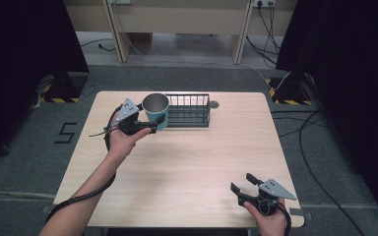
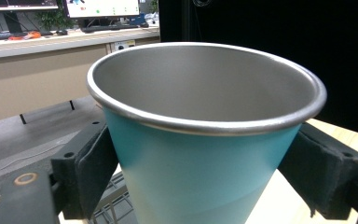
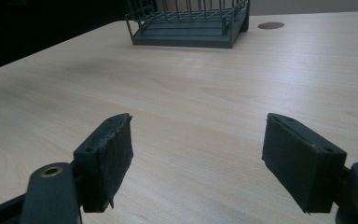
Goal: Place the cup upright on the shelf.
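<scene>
Up at the far left of the wooden surface (image 1: pixel 187 157), left claw (image 1: pixel 153 126) clamped on a teal cup (image 1: pixel 156 111) with a bare metal inside (both pads pressed to its sides, seen close in the left gripper view (image 2: pixel 200 154)). Held upright, just beside the left end of a dark wire rack (image 1: pixel 189 110). Down at the near right corner, right claw (image 1: pixel 243 183) spread wide, gripping nothing, low over bare wood (image 3: pixel 200 140).

There is one blue cup (image 1: pixel 156 110) with a shiny metal inside. There is one dark wire basket (image 1: pixel 189 110) at the far side. There is one wooden table (image 1: pixel 187 167). There are two grippers, left (image 1: pixel 147 127) and right (image 1: pixel 242 183).
</scene>
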Motion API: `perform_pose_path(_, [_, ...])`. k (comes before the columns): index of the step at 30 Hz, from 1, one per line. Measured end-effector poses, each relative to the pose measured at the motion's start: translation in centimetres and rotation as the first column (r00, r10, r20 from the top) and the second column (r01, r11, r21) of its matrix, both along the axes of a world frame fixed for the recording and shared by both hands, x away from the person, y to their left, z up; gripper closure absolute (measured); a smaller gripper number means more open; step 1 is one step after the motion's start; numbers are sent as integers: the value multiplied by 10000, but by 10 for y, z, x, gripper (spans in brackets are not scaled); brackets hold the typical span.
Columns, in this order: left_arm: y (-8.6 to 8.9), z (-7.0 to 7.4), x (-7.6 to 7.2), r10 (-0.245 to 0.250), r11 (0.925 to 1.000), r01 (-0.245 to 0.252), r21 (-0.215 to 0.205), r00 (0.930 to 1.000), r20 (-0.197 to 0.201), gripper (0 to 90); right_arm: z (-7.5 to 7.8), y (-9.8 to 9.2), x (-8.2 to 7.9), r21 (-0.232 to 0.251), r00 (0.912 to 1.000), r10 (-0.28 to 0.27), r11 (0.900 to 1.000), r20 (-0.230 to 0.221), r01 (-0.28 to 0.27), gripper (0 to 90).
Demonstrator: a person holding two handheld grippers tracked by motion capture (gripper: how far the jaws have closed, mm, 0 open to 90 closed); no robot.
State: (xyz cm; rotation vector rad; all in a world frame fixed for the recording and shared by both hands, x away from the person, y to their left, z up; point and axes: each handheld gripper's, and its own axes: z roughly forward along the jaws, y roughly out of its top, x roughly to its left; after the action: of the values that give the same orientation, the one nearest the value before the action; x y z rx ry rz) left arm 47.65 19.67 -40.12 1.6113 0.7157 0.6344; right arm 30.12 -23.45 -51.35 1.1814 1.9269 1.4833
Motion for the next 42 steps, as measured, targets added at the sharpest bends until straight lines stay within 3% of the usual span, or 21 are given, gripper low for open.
perform_pose_path(12, [-8,11,10,-32,10000,32,-10,10000,59,149,0,0,1,81,9999,-82,9999,-135,83,251])
perform_pose_path(42, [-35,18,33,-110,9999,111,-123,9999,32,149,0,0,1,75,9999,37,10000,-142,-36,258])
